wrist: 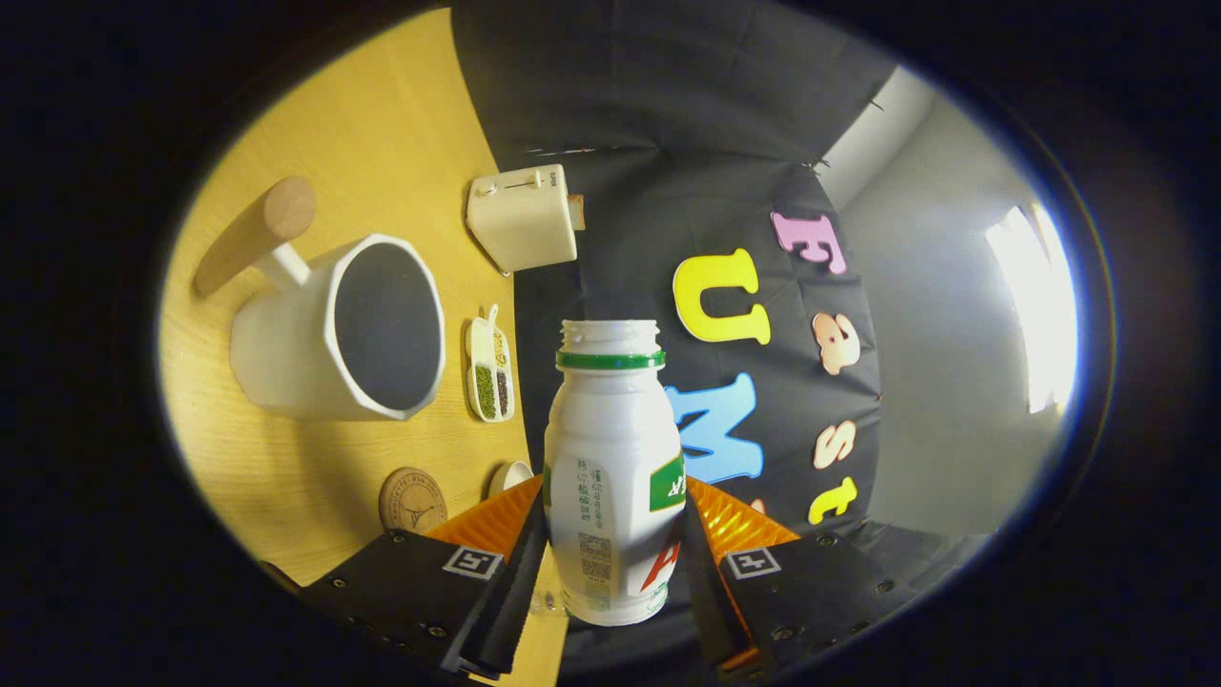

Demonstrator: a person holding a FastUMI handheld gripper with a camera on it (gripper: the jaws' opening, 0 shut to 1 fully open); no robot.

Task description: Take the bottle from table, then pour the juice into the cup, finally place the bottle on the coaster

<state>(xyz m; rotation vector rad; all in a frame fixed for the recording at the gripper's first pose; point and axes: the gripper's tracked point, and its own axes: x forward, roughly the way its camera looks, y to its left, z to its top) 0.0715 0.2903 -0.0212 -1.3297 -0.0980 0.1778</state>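
Note:
My gripper (615, 544) is shut on a white plastic bottle (615, 468) with a green neck ring and an open, capless mouth; both fingers press on its sides. The whole view is rolled sideways, so the bottle is held tilted relative to the wooden table (382, 124). A large white cup (339, 329) with a wooden handle stands on the table, off to the side of the bottle's mouth and apart from it. A round cork coaster (413, 498) lies on the table near my left finger, with nothing on it.
A cream toaster (525, 218) stands at the table's far edge beyond the cup. A small white divided dish (490, 370) of beans lies between cup and bottle. A small white bowl (512, 474) peeks out beside the coaster. The booth's black cloth wall is behind the bottle.

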